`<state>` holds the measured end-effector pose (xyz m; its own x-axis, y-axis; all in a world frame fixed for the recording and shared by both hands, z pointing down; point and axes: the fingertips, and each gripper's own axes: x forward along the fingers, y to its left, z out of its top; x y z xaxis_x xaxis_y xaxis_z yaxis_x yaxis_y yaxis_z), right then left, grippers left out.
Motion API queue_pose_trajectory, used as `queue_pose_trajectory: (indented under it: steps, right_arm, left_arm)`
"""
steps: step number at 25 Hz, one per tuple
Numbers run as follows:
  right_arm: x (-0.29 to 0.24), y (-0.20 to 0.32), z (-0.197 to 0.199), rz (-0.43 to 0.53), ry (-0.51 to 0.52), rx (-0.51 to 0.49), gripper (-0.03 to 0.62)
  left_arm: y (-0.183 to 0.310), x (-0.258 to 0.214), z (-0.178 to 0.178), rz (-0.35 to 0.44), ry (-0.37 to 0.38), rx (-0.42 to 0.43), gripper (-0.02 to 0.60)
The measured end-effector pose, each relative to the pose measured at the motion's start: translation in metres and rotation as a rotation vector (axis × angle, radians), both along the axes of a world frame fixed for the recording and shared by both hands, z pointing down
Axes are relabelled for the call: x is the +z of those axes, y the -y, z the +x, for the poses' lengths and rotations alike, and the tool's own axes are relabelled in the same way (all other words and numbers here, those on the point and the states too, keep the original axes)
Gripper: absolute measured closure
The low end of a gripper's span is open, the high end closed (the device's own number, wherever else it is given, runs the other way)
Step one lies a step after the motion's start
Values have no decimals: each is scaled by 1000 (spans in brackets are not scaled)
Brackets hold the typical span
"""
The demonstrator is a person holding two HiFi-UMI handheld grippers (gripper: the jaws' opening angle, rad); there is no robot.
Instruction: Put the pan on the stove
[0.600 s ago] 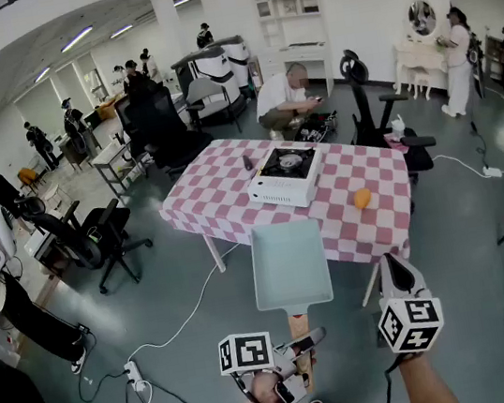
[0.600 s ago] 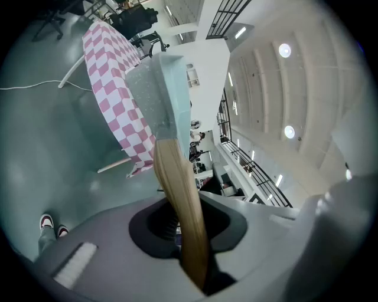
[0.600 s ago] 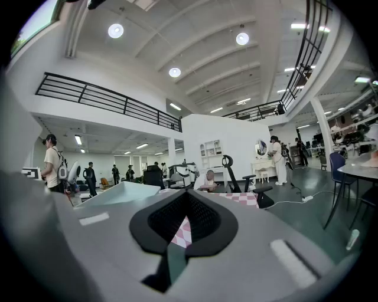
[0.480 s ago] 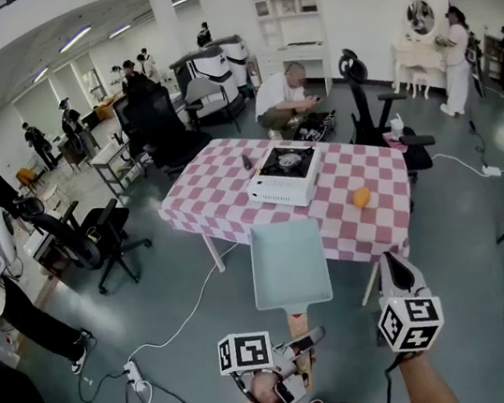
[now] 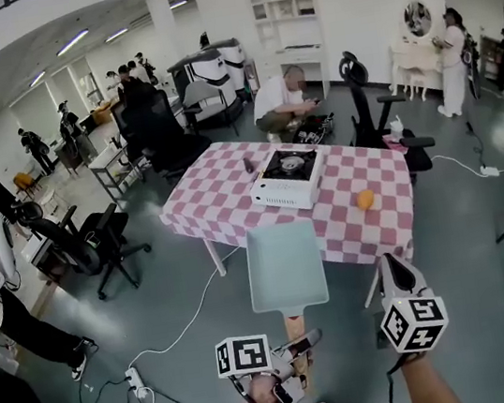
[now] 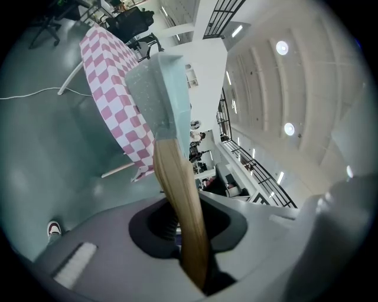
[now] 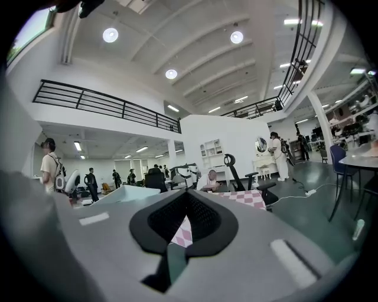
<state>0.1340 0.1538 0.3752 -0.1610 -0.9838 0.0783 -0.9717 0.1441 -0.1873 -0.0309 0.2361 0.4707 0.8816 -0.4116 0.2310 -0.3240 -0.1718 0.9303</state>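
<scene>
The checked bench [image 5: 223, 200] is seen at frame centre, with the stove [image 5: 288, 179] standing on it. The pan [image 5: 286, 264] is held in the air just below the stove, its wooden handle [image 5: 293, 324] clamped in the left gripper [image 5: 301, 343]. The right gripper [image 5: 389, 267], lower right, is closed on nothing.

1. Pan handle [image 6: 177, 189]: lower end buried inside the left claw [image 6: 188, 236].
2. Bench [image 5: 214, 202]: near edge partly hidden behind the pan [image 5: 286, 266].
3. Small dark item [image 5: 248, 163] beside the stove [image 5: 288, 179]: too small to identify.
4. Right forearm [image 5: 432, 390]: cut off by the bottom edge.
</scene>
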Motion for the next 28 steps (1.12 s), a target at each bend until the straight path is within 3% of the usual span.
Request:
queue_pose_trajectory:
  steps: [13,28]
  right_arm:
    - [16,19,-1,-33,-8,20,586]
    - [15,162,24,-13,-16,-38,586]
  left_arm:
    - [26,0,-21,-3,6,-22,522]
    - [160,-6,7,19,-23,-105,520]
